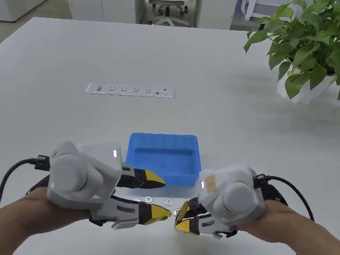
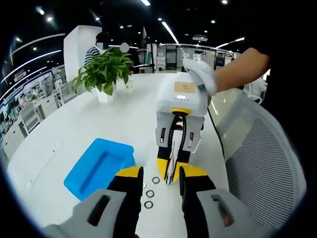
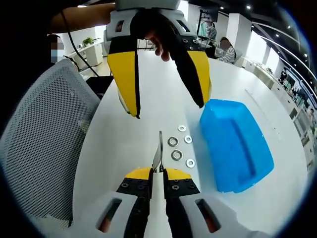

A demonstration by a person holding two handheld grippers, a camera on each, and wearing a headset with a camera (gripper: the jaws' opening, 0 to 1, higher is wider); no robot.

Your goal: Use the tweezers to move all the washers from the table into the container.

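Your right gripper [image 3: 157, 172] pinches the tweezers [image 3: 158, 151]; your left gripper [image 2: 161, 173] is spread wide, empty. Next, dip them onto a washer [image 3: 177, 155].

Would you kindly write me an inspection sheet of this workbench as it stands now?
Surface: white table, smooth.
Job's things: blue container; five washers on the table beside it; tweezers pointing towards them.
Clutter: power strip beyond the container.
Grippers: left gripper open, holding nothing; right gripper shut on the tweezers.
Cables: black cable trailing from each gripper.
Surroundings: potted plant on the table's far right; mesh chair at the near edge; people in the background.
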